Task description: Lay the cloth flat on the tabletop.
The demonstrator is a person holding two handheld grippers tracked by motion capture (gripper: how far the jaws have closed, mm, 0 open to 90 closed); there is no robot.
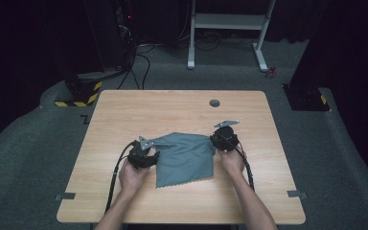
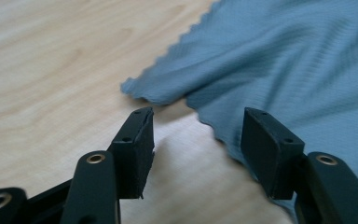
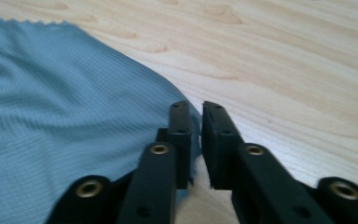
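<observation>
Matt ribbed grey cloth (image 1: 184, 158), pale wood-grain table (image 1: 124, 110)

I see a light wooden counter (image 1: 124, 110) in the middle, standing on grey carpet floor (image 1: 24, 158). At the top stands a white metal frame (image 1: 227, 21). The room behind is very dark.

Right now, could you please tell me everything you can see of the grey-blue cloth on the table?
The cloth is a thin grey-blue fabric with a fine ribbed weave and small zigzag-cut edges. It lies crumpled and partly folded near the middle of the wooden table, rippled rather than flat. The right gripper has its jaws nearly closed on the cloth's edge, a sliver of fabric between them. The left gripper stands open at the opposite side, one jaw over the fabric, a loose corner just ahead.
</observation>
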